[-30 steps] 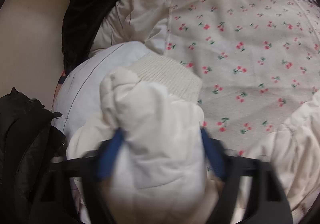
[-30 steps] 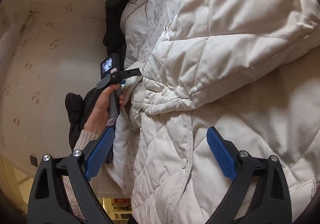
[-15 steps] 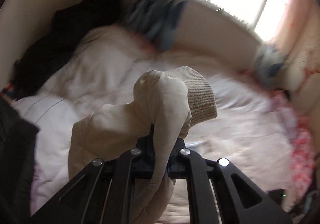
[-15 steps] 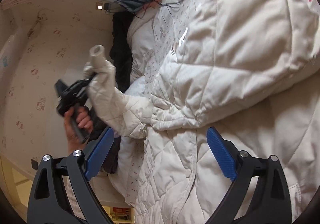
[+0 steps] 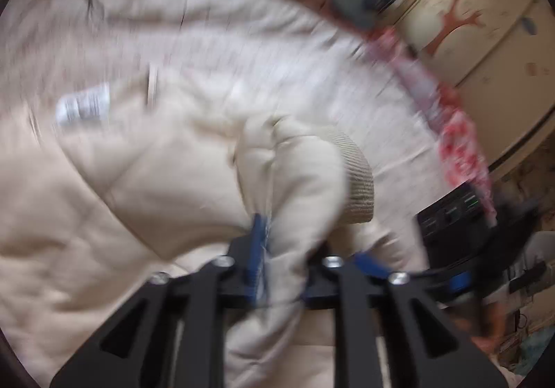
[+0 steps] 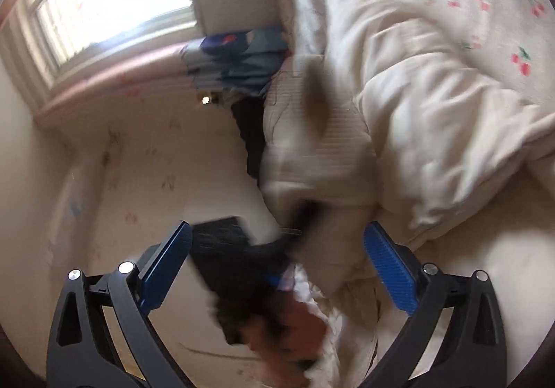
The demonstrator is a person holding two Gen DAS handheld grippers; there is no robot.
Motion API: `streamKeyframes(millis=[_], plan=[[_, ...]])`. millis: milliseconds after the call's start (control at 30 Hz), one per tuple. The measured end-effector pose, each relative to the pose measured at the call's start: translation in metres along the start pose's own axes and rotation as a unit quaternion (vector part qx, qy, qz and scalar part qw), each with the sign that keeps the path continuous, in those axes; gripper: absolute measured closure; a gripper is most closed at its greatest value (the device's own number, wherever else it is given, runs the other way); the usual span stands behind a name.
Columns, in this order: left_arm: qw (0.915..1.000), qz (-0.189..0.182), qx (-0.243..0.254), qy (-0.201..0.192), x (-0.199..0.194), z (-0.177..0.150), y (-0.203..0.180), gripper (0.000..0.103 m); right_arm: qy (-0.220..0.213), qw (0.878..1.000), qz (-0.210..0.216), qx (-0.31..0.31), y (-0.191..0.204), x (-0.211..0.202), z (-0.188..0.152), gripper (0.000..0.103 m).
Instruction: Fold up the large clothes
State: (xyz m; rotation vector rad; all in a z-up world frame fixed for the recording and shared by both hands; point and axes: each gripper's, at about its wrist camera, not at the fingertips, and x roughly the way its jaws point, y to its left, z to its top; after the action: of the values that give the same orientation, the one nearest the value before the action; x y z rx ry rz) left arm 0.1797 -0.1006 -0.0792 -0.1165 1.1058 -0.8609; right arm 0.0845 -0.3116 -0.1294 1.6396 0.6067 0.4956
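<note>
Jacket sleeve (image 5: 295, 180) between opening left gripper (image 5: 295, 270) jaws.

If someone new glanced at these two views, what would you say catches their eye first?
Probably the cream padded jacket sleeve with its ribbed cuff, bunched between the blue pads of the left tool in the middle of its view; the jaws are opening. Next, the bright window at the upper left of the right view, and the cherry-print bedding at the upper right.
</note>
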Motion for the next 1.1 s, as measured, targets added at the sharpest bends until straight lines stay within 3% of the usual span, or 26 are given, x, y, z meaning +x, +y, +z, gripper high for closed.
streamKeyframes(millis=[33,100,167,233,300,367,400,467,533,567,633,667,733,767,833,900,1000,1067,1100], plan=[[1.0,0.005,0.002,-0.008,0.003,-0.005,-0.001,0.072,-0.002,1.0,0.001,0.011,-0.004,-0.001,0.002,0.007],[0.9993,0.009,0.017,-0.032,-0.011,-0.012,-0.008,0.057,-0.002,1.0,-0.008,0.015,-0.007,-0.001,0.005,0.007],[0.9973,0.029,0.028,-0.061,-0.04,-0.017,-0.017,0.027,0.001,1.0,-0.019,0.003,-0.004,0.002,0.006,0.007],[0.9945,0.028,0.041,-0.093,-0.068,-0.026,-0.026,0.018,0.004,0.999,-0.036,-0.015,-0.002,0.007,0.011,0.007],[0.9916,0.02,0.043,-0.12,-0.102,-0.037,-0.034,0.017,0.004,0.998,-0.051,-0.037,0.0,0.016,0.015,0.007],[0.9872,0.033,0.043,-0.15,-0.126,-0.048,-0.044,0.007,0.004,0.997,-0.052,-0.06,-0.003,0.022,0.014,0.007],[0.9831,0.049,0.042,-0.171,-0.142,-0.059,-0.041,0.007,0.003,0.996,-0.055,-0.076,-0.003,0.024,0.016,0.008],[0.9775,0.07,0.031,-0.197,-0.161,-0.072,-0.029,0.007,-0.001,0.993,-0.072,-0.093,-0.004,0.031,0.015,0.024],[0.9727,0.086,-0.003,-0.216,-0.176,-0.082,-0.005,0.007,-0.008,0.987,-0.1,-0.122,0.003,0.034,0.017,0.079],[0.9705,0.097,-0.028,-0.219,-0.183,-0.083,0.013,0.007,-0.008,0.985,-0.107,-0.136,0.009,0.036,0.015,0.085],[0.9659,0.115,-0.066,-0.222,-0.19,-0.081,0.039,0.007,-0.013,0.973,-0.122,-0.197,0.036,0.042,0.007,0.089],[0.9618,0.113,-0.087,-0.234,-0.197,-0.083,0.052,0.007,-0.02,0.964,-0.118,-0.239,0.057,0.041,-0.001,0.089],[0.9509,0.091,-0.129,-0.266,-0.216,-0.088,0.074,0.007,-0.036,0.943,-0.099,-0.317,0.101,0.034,-0.017,0.102],[0.9446,0.083,-0.147,-0.282,-0.224,-0.091,0.082,0.007,-0.053,0.931,-0.082,-0.353,0.123,0.025,-0.024,0.102],[0.9361,0.07,-0.17,-0.3,-0.227,-0.091,0.093,0.007,-0.078,0.919,-0.075,-0.378,0.144,0.006,-0.028,0.102],[0.9321,0.075,-0.191,-0.298,-0.227,-0.093,0.104,0.007,-0.064,0.929,-0.11,-0.348,0.131,0.001,-0.015,0.102],[0.9322,0.077,-0.206,-0.288,-0.22,-0.094,0.111,0.007,-0.031,0.958,-0.16,-0.236,0.08,-0.005,-0.004,0.1],[0.9343,0.081,-0.201,-0.284,-0.217,-0.093,0.109,0.007,-0.009,0.97,-0.176,-0.167,0.049,-0.004,-0.006,0.097],[0.9351,0.085,-0.194,-0.284,-0.218,-0.092,0.106,0.007,-0.001,0.972,-0.178,-0.156,0.043,-0.001,-0.007,0.089]])
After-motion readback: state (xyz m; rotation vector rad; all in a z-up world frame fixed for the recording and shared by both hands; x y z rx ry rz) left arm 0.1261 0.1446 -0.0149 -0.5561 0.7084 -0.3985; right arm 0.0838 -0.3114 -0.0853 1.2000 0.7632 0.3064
